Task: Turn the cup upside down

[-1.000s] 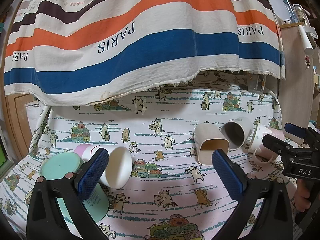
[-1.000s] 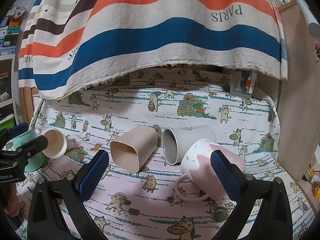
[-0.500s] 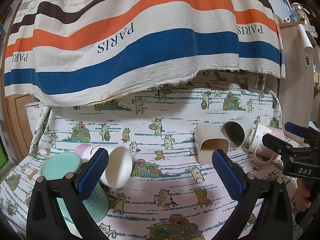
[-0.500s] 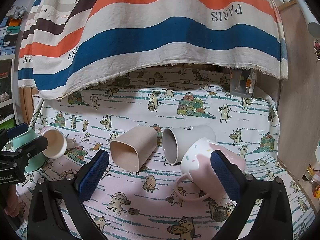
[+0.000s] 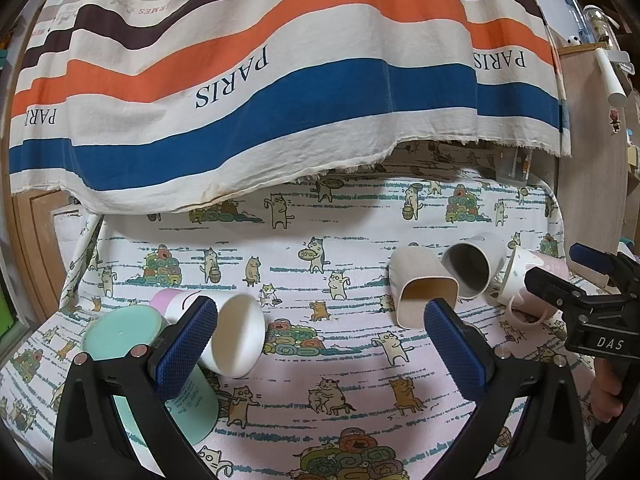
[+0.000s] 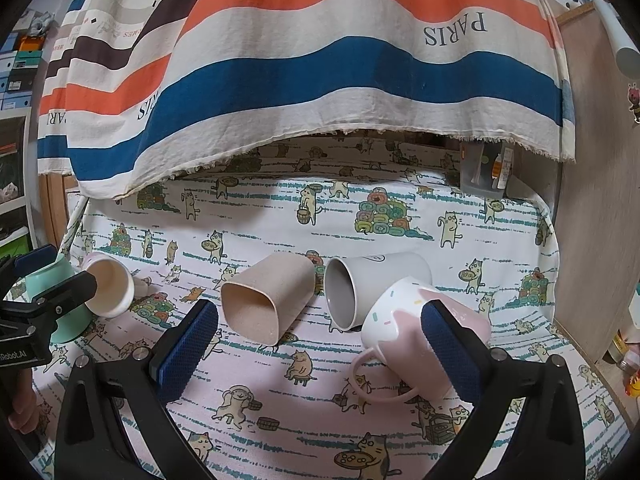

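Both tongs gape wide, holding nothing: left tongs [image 5: 320, 344], right tongs [image 6: 320, 340]. Target guess: pink mug [image 6: 424, 332], on its side just right of the grey cup [image 6: 372, 284], right pad nearly against it. Likely ceramic: rigid, glazed-slick, chippable; grip across the body, not the handle. Count: five cups. Others: beige cup [image 6: 266, 300], white-pink cup [image 5: 224, 332], mint cup [image 5: 132, 344] already inverted.

Cat-print tablecloth [image 6: 320, 408], perhaps five cups [image 6: 264, 304].
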`<state>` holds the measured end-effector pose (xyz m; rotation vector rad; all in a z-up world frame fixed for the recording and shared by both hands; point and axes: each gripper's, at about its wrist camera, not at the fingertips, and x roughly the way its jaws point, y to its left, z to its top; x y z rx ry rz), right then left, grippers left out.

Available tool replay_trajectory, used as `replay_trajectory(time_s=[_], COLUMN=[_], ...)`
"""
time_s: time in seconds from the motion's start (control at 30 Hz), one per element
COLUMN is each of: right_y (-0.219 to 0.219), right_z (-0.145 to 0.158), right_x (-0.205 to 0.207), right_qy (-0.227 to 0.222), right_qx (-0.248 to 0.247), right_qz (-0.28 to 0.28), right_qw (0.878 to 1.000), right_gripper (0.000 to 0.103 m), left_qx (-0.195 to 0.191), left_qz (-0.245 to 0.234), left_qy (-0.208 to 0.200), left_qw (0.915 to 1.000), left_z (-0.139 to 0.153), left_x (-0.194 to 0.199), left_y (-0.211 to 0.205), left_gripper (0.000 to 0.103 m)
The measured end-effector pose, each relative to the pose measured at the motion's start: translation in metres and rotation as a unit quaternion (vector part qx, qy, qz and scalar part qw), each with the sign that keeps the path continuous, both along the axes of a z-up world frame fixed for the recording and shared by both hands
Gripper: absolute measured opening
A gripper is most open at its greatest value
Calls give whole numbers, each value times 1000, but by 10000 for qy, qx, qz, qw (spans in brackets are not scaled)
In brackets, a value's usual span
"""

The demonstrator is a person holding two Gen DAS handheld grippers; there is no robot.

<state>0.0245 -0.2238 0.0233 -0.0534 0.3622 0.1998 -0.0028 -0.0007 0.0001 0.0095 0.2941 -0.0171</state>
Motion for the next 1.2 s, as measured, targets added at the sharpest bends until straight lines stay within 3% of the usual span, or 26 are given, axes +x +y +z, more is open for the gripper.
replay_trajectory(time_s=[0.23,0.6,0.73,0.9,1.03,1.2], right_y=[-6,-14,-34,-59,-70,-81], right_z=[-1,18,34,54,65,71], right_x=[7,-2,-5,-10,-13,-15], right_qy=[178,-303,-446,-603,-722,-807], right_qx=[172,178,605,990,1025,1226], right_qz=[-61,-170,-225,-283,-334,-405], right_qw=[9997,9992,9969,9929,9915,9883], right_gripper=[102,102,102,102,102,102], left_qx=[102,300,98,-407,20,239], left_qz=[-144,-61,253,253,403,426], left_qy=[55,121,-26,241,70,-103], left_qw=[9998,9995,9996,9986,9992,9988], left_z=[1,3,21,49,67,83], left_x=[-2,-1,-9,-16,-26,-39], left_y=[-6,-9,2,18,10,-1], left_gripper=[103,103,103,103,103,103])
